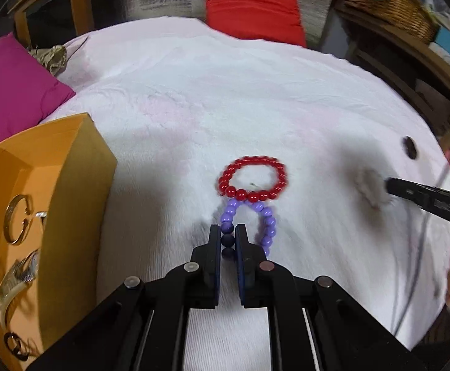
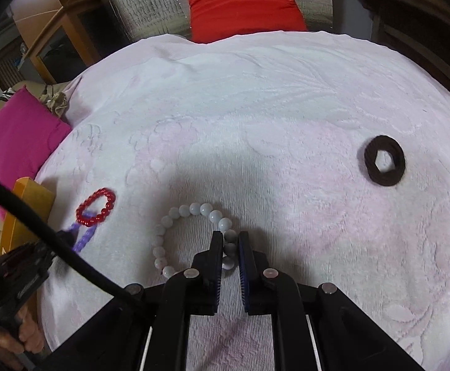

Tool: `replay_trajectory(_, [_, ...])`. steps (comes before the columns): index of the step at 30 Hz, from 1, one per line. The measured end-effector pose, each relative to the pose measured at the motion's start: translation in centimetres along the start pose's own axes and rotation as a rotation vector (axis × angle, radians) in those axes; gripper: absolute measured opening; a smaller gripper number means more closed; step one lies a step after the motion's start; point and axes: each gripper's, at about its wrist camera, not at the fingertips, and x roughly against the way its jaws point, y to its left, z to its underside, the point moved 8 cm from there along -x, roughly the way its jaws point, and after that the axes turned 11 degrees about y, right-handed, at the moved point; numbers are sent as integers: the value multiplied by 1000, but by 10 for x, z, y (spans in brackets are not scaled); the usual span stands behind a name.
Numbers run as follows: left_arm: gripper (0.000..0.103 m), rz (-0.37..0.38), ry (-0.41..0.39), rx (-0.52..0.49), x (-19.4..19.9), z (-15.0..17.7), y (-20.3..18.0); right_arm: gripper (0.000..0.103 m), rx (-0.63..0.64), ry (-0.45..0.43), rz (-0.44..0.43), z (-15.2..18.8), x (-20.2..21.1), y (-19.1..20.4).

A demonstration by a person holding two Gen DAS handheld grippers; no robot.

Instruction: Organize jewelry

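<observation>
A fuzzy white blanket [image 2: 286, 123] covers the table, with an orange box [image 1: 70, 185] of gold jewelry at its left edge. Near the box, the left gripper [image 1: 228, 236] pinches a purple bead bracelet [image 1: 268, 222] that touches a red bead bracelet [image 1: 252, 177]. To the right, the right gripper [image 2: 229, 244] pinches a white bead bracelet [image 2: 175, 228], and a black hair tie [image 2: 384, 160] lies far right.

My two wrist cameras look steeply down along my tongs, close over the pale pink fleecy blanket [image 1: 255, 108]. Both catch the red bead bracelet [image 1: 252, 177] and red cushion [image 2: 243, 3].
</observation>
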Motion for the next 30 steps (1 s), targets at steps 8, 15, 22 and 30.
replay_trajectory(8, [9, 70, -56, -4, 41, 26, -10, 11, -34, 10, -22, 13, 4, -6])
replay_trajectory(15, [9, 52, 33, 14, 15, 36, -4, 11, -44, 23, -36, 17, 6, -8])
replay_trajectory(22, [18, 51, 98, 16, -1, 41, -4, 15, 2, 22, 6, 15, 3, -1])
replay_trajectory(30, [43, 43, 92, -13, -5, 36, -9, 15, 37, 4, 41, 15, 2, 2])
